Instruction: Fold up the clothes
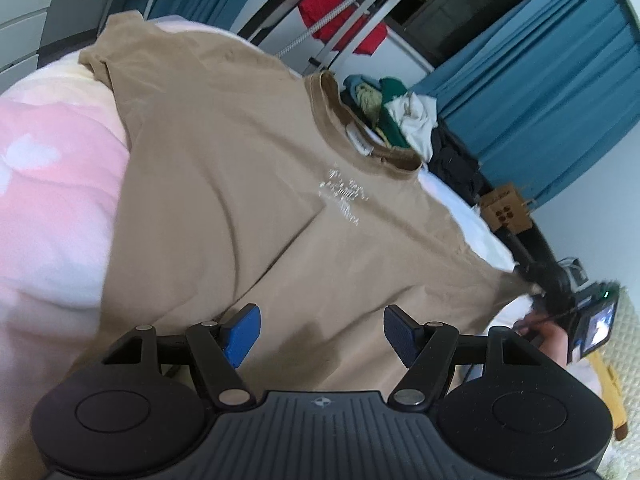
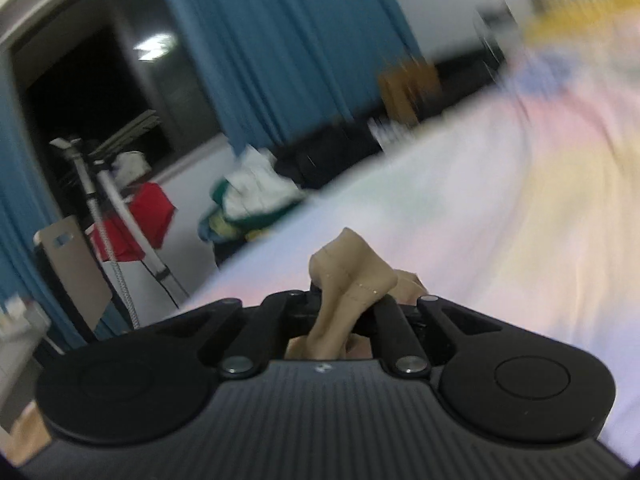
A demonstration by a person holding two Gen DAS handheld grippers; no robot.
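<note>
T-shirt [image 1: 240, 184] lies on the bed [image 1: 48, 208]; right hand-held gripper [image 2: 348, 300] at 3 o'clock pinches its bunched corner, left hand-held gripper [image 1: 320, 332] hovers wide open above the hem.

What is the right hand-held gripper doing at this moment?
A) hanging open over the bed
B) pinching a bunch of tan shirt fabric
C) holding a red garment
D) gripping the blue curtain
B: the right hand-held gripper is shut on a bunched edge of the tan T-shirt.
</note>
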